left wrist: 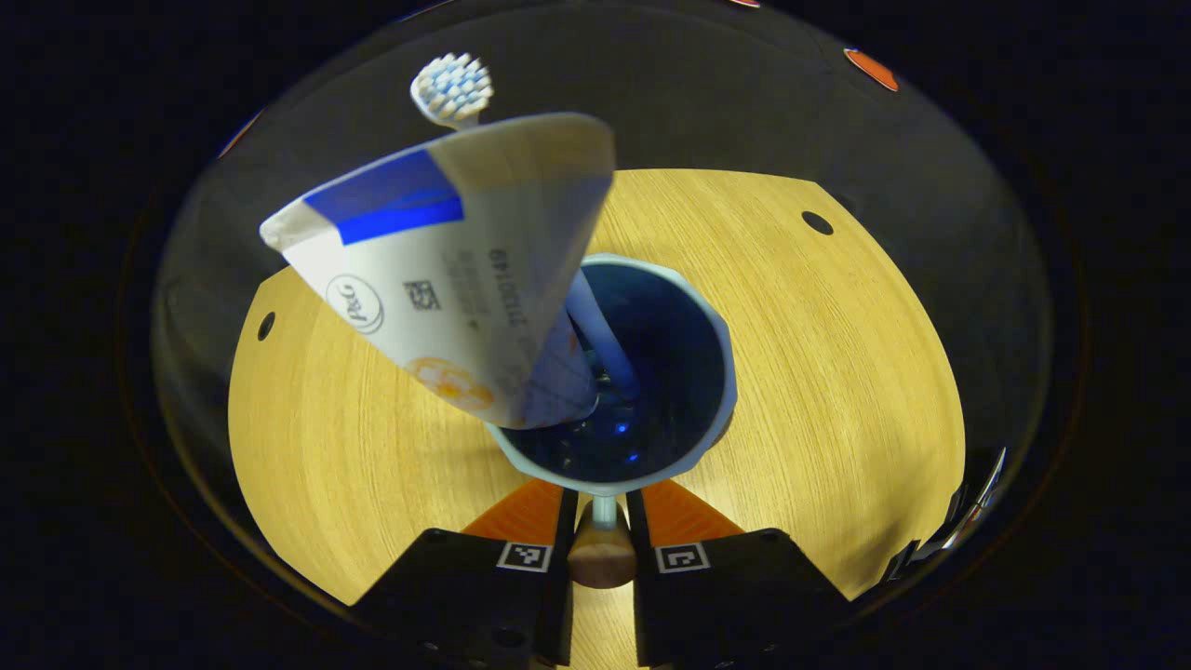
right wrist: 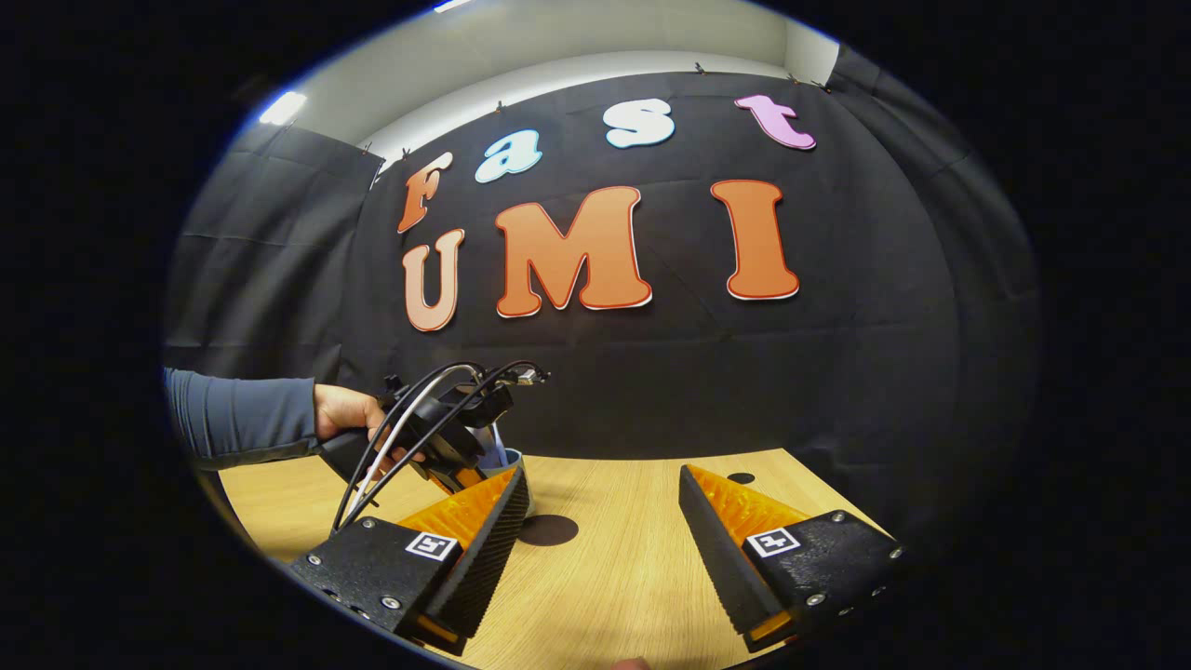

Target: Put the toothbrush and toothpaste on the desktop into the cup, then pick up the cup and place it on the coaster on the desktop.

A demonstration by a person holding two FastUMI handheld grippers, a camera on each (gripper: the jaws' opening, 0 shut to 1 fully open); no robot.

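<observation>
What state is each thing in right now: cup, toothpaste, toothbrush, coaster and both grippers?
cup: upright, rim clamped by the left gripper.
toothpaste: in the cup, leaning out.
toothbrush: in the cup, bristles up.
coaster: bare on the desktop.
left gripper: shut on the cup's rim.
right gripper: open, holding nothing.

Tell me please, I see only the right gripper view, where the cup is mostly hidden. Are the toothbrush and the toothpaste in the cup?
Observer: Yes. In the left gripper view the toothpaste and the toothbrush both stand in the cup and lean out over its rim.
Operator: Which end of the toothbrush is up?
Observer: The bristle head is up, above the top of the tube.
Operator: Does the left gripper hold the cup?
Observer: The left gripper is closed on the cup's thin handle, one finger on each side.
</observation>
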